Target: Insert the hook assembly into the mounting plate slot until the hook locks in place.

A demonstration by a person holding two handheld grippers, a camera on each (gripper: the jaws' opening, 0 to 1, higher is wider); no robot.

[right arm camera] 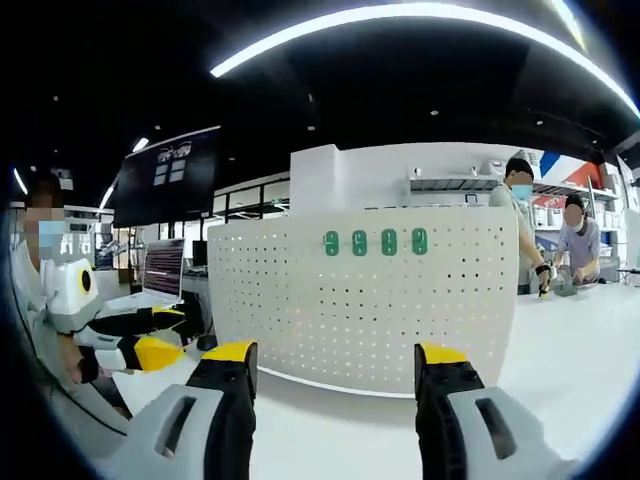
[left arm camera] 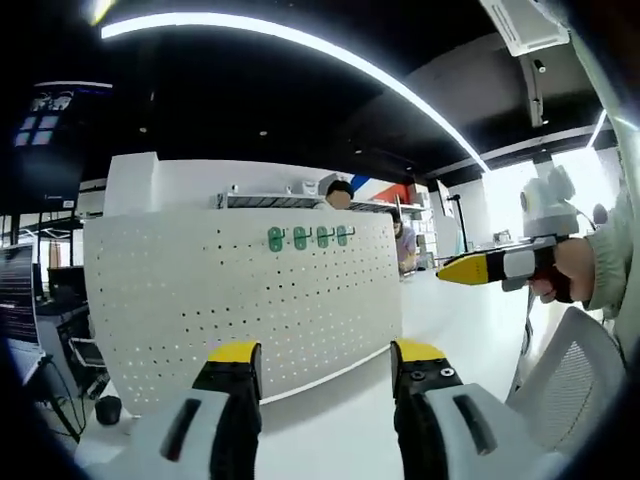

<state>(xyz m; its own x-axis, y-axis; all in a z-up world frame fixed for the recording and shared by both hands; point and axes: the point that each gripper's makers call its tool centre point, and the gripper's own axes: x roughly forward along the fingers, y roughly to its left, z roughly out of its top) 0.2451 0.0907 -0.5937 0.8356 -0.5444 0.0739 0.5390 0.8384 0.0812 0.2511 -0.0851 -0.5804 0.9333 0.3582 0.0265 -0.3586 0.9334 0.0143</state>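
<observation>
Pegboard [right arm camera: 370, 300] upright on white table [right arm camera: 560, 340]

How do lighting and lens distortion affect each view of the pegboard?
Left gripper view: the ceiling light strip glares and bows; the white pegboard bulges, evenly lit; the window at right is blown out. Right gripper view: the light strip arcs too; the green hooks stay sharp.

Standing upright on the table [right arm camera: 560, 340], a pegboard [right arm camera: 370, 300]. High on the pegboard, four hooks [right arm camera: 374, 242] in a row. Behind the pegboard, a shelf [right arm camera: 450, 183] and two people [right arm camera: 520, 225]. Left of the pegboard, a monitor [right arm camera: 165, 175].
</observation>
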